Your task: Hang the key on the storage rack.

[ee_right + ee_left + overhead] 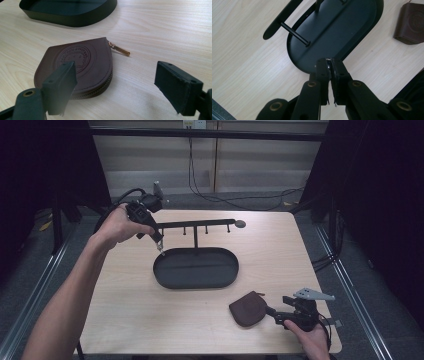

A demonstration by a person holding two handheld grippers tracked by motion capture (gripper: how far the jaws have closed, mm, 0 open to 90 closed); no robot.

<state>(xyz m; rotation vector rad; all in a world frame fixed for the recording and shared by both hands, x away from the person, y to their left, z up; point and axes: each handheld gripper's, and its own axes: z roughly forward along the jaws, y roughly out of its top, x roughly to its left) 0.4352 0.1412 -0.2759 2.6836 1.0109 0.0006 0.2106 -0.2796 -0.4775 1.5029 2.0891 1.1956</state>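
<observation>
Hovering above the black tray's (165,279) left end, the left gripper (160,246) pinched something small and shiny, while the right gripper (113,86) stood open beside the brown pouch (82,62) on the bench (130,295).

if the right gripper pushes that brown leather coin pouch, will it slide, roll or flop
The brown leather coin pouch lies flat on the wooden table, so it should slide, not roll. Its zipped, stitched leather looks soft, so it may bend somewhat if lifted by one edge. The gold zipper pull sticks out loose and will probably dangle. It looks light for its size.
</observation>
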